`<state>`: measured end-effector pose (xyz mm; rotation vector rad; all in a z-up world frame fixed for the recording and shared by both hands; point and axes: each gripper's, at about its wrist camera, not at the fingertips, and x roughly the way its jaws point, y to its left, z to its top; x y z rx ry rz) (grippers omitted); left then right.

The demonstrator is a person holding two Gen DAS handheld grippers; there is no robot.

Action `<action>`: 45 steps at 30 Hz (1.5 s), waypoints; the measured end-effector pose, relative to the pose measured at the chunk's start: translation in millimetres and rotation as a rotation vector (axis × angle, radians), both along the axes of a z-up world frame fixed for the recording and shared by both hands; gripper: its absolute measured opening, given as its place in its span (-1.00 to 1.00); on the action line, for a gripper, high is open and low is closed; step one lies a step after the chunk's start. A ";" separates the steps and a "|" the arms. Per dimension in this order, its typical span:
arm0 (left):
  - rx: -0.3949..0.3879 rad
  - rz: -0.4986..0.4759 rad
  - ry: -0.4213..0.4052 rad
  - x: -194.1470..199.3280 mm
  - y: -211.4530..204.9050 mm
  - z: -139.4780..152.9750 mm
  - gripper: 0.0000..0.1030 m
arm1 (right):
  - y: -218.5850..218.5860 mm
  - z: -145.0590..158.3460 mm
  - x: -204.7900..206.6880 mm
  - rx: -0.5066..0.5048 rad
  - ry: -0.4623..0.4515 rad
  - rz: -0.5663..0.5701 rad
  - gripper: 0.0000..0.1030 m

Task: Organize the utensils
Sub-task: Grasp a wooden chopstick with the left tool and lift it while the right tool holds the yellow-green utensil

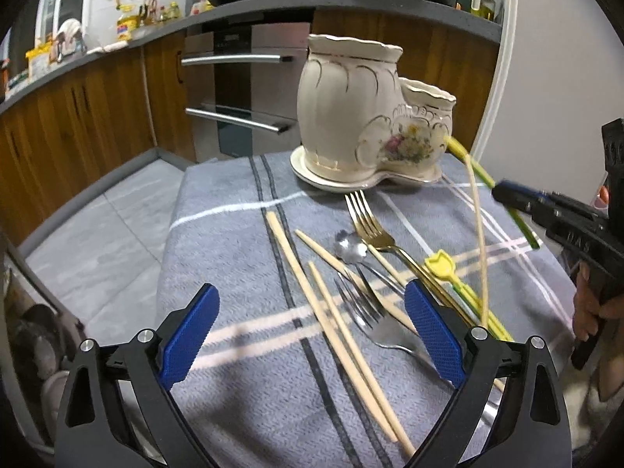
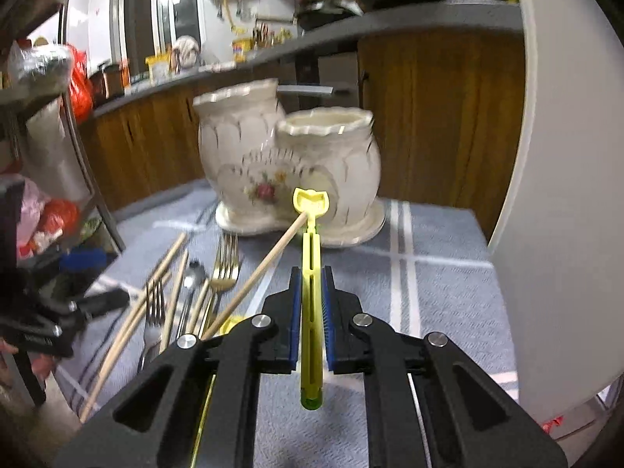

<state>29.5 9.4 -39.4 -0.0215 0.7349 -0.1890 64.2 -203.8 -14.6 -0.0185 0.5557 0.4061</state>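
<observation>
Table [image 1: 241,390] under grey striped cloth. Cream ceramic holder [image 2: 288,171] at far edge. Chopsticks [image 1: 339,335], forks [image 1: 370,230], spoon [image 1: 349,249] loose mid-table. Left hand-held gripper [image 1: 312,331] released, above the pile. Right hand-held gripper [image 2: 312,308] clenched on yellow utensil [image 2: 312,273], aimed at holder.

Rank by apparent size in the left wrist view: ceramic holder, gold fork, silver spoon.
1. ceramic utensil holder, largest by far.
2. gold fork, long, handle partly hidden behind the left gripper.
3. silver spoon, smallest; only its bowl and part of the handle show, so true length is uncertain.
</observation>
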 end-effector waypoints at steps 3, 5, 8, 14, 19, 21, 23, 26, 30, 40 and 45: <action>-0.001 -0.028 0.005 -0.2 -8.9 5.4 0.75 | -2.0 3.5 4.3 0.016 -0.003 0.006 -0.81; 0.013 -0.062 0.005 -0.7 -19.9 9.9 0.68 | -1.6 -0.5 9.7 0.011 0.026 -0.002 -0.81; 0.019 -0.109 0.021 1.0 -36.8 12.1 0.63 | -8.6 2.3 11.2 0.042 0.025 -0.009 -0.81; 0.006 -0.246 0.106 19.8 -84.9 9.7 0.12 | -24.3 7.5 5.3 0.088 0.007 -0.040 -0.81; 0.087 -0.311 0.148 40.2 -123.7 3.6 -0.18 | -30.6 11.6 -0.6 0.090 -0.015 -0.047 -0.81; 0.118 -0.325 0.160 48.0 -134.9 0.5 -0.21 | -34.1 12.3 -3.2 0.092 -0.023 -0.051 -0.81; 0.146 -0.334 0.180 57.1 -145.5 -3.6 -0.25 | -38.5 13.0 -5.6 0.090 -0.033 -0.058 -0.81; 0.190 -0.330 0.213 67.9 -155.9 -11.8 -0.31 | -45.1 15.0 -7.9 0.104 -0.038 -0.063 -0.81; 0.210 -0.332 0.236 80.3 -162.9 -18.1 -0.34 | -53.2 16.6 -11.1 0.119 -0.047 -0.066 -0.81; 0.251 -0.317 0.209 94.7 -181.0 -24.2 -0.90 | -64.5 20.8 -14.6 0.150 -0.056 -0.080 -0.81; 0.202 -0.313 0.161 88.1 -167.2 -13.1 -0.89 | -66.5 22.1 -15.1 0.158 -0.062 -0.096 -0.81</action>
